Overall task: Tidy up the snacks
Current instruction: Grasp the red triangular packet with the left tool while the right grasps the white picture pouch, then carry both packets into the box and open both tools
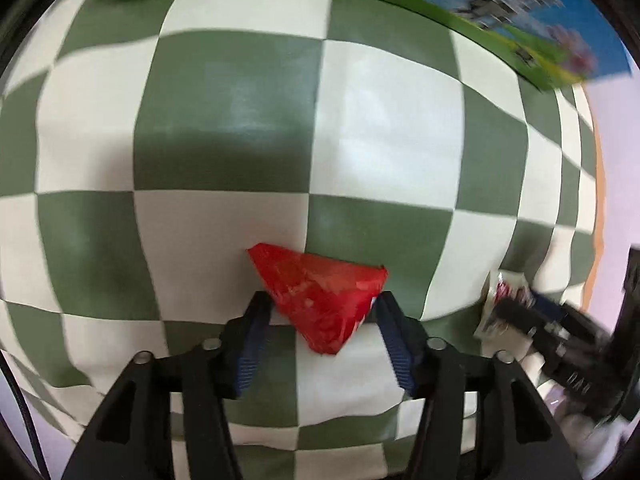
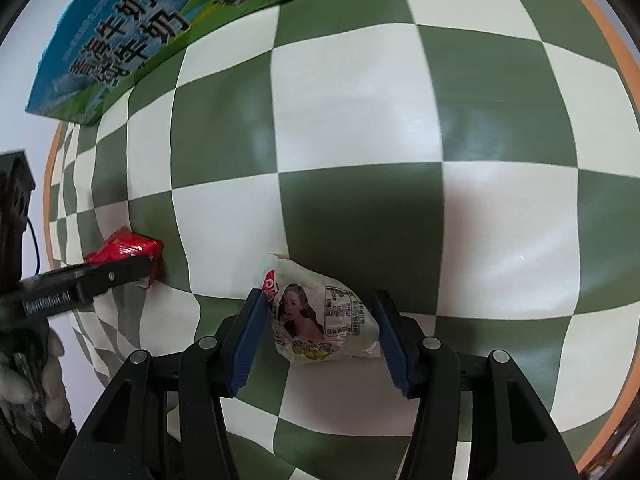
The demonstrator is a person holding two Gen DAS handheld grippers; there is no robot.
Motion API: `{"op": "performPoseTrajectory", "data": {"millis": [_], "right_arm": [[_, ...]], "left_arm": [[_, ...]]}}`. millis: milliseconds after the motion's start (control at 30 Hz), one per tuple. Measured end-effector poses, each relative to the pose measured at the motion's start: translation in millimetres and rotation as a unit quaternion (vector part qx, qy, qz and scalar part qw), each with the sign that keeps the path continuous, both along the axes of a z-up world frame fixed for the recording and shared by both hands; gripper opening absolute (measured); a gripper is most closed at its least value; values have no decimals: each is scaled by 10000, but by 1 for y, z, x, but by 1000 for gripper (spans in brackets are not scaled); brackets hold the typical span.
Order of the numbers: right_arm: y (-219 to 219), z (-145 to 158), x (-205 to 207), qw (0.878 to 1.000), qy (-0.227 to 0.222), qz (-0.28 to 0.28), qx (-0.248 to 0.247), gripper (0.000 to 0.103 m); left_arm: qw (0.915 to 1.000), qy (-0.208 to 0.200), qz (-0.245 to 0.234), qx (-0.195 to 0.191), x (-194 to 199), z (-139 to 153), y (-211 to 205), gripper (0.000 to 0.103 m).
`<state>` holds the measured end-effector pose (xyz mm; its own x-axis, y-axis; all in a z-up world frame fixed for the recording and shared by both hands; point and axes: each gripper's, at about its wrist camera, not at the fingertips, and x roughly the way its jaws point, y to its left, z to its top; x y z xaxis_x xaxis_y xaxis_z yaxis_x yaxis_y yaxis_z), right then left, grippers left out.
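Note:
A red snack packet (image 1: 322, 300) lies on the green-and-white checked cloth, between the fingers of my left gripper (image 1: 322, 308). Its jaws are open and stand on both sides of the packet. A white snack packet with a woman's picture (image 2: 320, 320) lies between the fingers of my right gripper (image 2: 320, 314), also open around it. The right wrist view shows the red packet (image 2: 128, 250) and the left gripper's finger (image 2: 108, 276) at the left. The left wrist view shows the white packet (image 1: 500, 304) and the right gripper at the right, blurred.
A blue and green milk carton box (image 2: 132, 32) lies at the far side of the cloth, also in the left wrist view (image 1: 480, 4). The table's orange edge (image 2: 624, 52) runs along the right. A gloved hand (image 2: 28, 380) holds the left gripper.

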<state>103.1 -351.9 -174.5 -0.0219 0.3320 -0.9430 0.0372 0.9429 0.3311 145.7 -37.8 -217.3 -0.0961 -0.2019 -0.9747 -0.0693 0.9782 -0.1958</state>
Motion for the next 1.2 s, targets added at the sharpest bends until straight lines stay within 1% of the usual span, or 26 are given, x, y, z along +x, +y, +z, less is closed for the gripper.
{"op": "performPoseTrajectory", "data": {"millis": [33, 133, 200, 300, 333, 367, 400, 433, 500, 533, 567, 633, 667, 733, 833, 933, 1067, 1200], "right_arm": [[0, -1, 0, 10000, 8, -6, -9, 59], [9, -3, 0, 10000, 44, 8, 5, 60], [11, -2, 1, 10000, 67, 12, 7, 61], [13, -2, 2, 10000, 80, -2, -5, 65], [16, -2, 3, 10000, 89, -12, -7, 67], [20, -3, 3, 10000, 92, -7, -26, 69], [23, -3, 4, 9999, 93, 4, -55, 69], [24, -3, 4, 9999, 93, 14, -80, 69], [28, -5, 4, 9998, 91, 78, -150, 69], [30, -5, 4, 9997, 81, 113, -198, 68], [33, -5, 4, 9995, 57, 151, -280, 64], [39, -4, 4, 9989, -30, 253, -403, 62], [52, -5, 1, 9985, -64, 300, -446, 61], [58, -2, -1, 9977, -133, 415, -525, 59], [64, 4, -4, 9981, -184, 408, -421, 56], [65, 11, -4, 9991, -183, 331, -202, 51], [70, 24, -2, 9992, -234, 318, 4, 41], [77, 28, 1, 9985, -334, 422, 81, 38]], "left_arm": [[9999, 32, 91, -94, 4, -3, 4, 61], [9989, 102, 371, -277, 10, -8, 9, 66], [9982, 136, 505, -306, 12, -11, 13, 66], [9987, 102, 453, -208, 15, -14, 23, 66], [9991, 91, 394, -144, 15, -17, 23, 65], [9994, 83, 328, -34, 10, -13, 17, 59], [9996, 62, 244, 140, 8, -14, 8, 55], [9995, 47, 180, 254, 5, -18, -9, 53], [9993, 31, 117, 359, 3, -18, -14, 52], [9991, 17, 82, 407, 2, -18, -16, 52], [9990, 8, 42, 454, 2, -18, -19, 51], [9986, -1, -33, 519, 0, -19, -29, 51], [9985, 3, -86, 547, -1, -19, -32, 51], [9984, -6, -135, 552, -7, -20, -51, 51], [9987, -52, -186, 472, -2, -11, -54, 51], [9991, -121, -206, 346, -1, 1, -57, 51], [9992, -300, -198, 169, 6, 26, -59, 51], [9983, -520, -255, 84, 17, 49, -63, 51]]}}
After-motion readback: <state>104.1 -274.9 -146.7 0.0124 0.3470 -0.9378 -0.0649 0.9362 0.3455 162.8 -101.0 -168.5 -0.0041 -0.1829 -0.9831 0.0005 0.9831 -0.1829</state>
